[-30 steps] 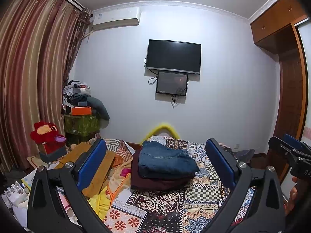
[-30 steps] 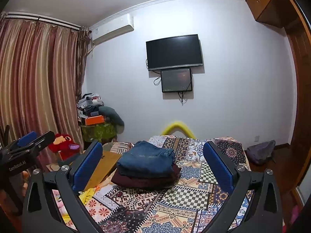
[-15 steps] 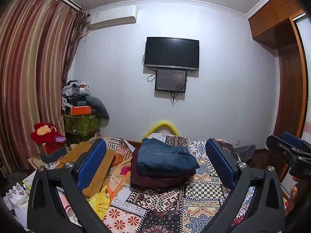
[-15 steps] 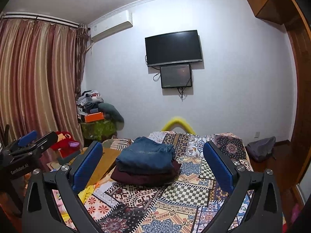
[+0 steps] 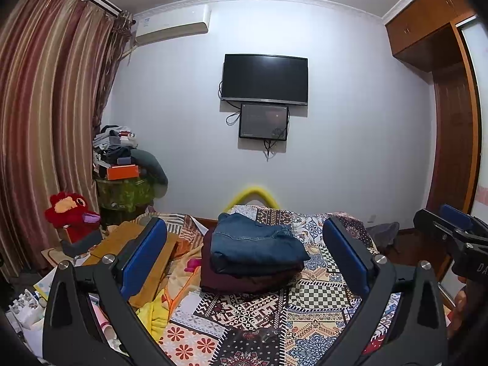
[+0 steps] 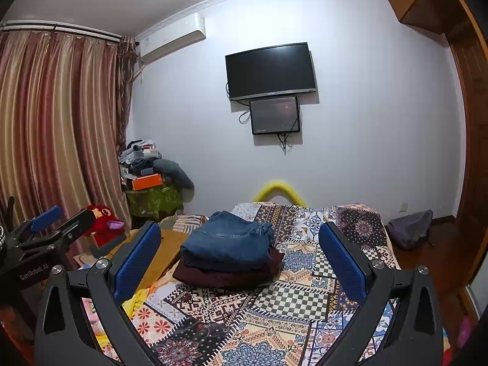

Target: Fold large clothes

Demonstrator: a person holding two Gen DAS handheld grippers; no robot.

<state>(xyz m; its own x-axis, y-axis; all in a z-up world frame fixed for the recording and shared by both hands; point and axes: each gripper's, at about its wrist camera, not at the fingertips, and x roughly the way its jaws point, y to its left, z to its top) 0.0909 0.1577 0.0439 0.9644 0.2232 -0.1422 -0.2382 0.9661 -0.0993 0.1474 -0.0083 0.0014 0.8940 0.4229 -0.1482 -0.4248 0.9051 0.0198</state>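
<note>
Change: both views tilt slightly — folded stack unmoved.
Count: two garments — jeans (image 5: pixel 256 241) on maroon garment (image 5: pixel 244 277).
Jaws: left gripper (image 5: pixel 244 259), right gripper (image 6: pixel 241 259) — wide, empty.

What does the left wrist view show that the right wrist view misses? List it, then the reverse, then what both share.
Only the left wrist view: the open right gripper at the right edge.
Only the right wrist view: the open left gripper at the left edge.
Both: folded blue jeans stacked on a folded maroon garment on the patchwork bedspread, and the wall television.
</note>
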